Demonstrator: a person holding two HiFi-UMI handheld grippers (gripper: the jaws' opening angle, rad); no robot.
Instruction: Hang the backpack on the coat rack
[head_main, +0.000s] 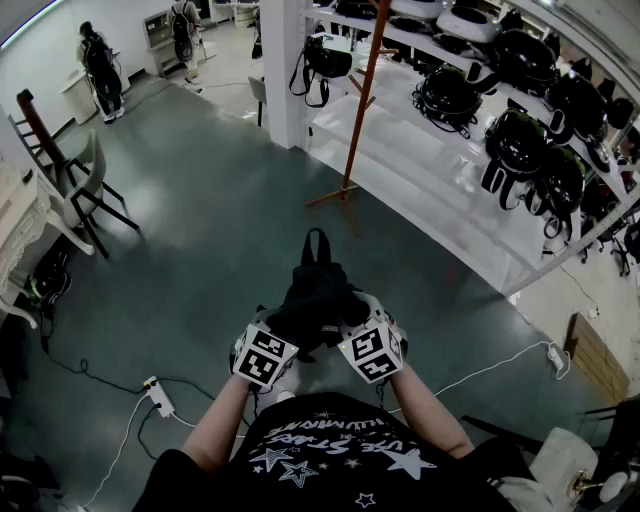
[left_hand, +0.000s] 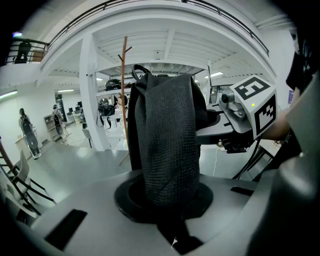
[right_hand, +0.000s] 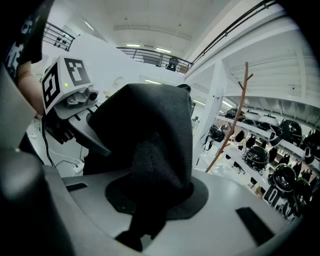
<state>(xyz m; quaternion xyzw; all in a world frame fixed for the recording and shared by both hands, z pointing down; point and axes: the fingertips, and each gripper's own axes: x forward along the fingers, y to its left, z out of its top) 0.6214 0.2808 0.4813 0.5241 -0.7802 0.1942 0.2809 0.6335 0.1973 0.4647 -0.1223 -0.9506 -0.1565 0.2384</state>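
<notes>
Grey-green floor (head_main: 200, 250), white shelving (head_main: 430, 170) along its right edge, coat rack (head_main: 362, 100) just beside. We hold the black backpack (head_main: 318, 295) aloft, well short of it; left gripper (head_main: 272, 345) and right gripper (head_main: 365, 340) each pinch its fabric.

We find the backpack (left_hand: 167, 145) made of black woven cloth with a coarse mesh texture, matt throughout. We record the coat rack (head_main: 366, 90) as reddish-brown wood, smooth. The floor (head_main: 200, 230) shows a smooth grey-green coating with a soft sheen.
</notes>
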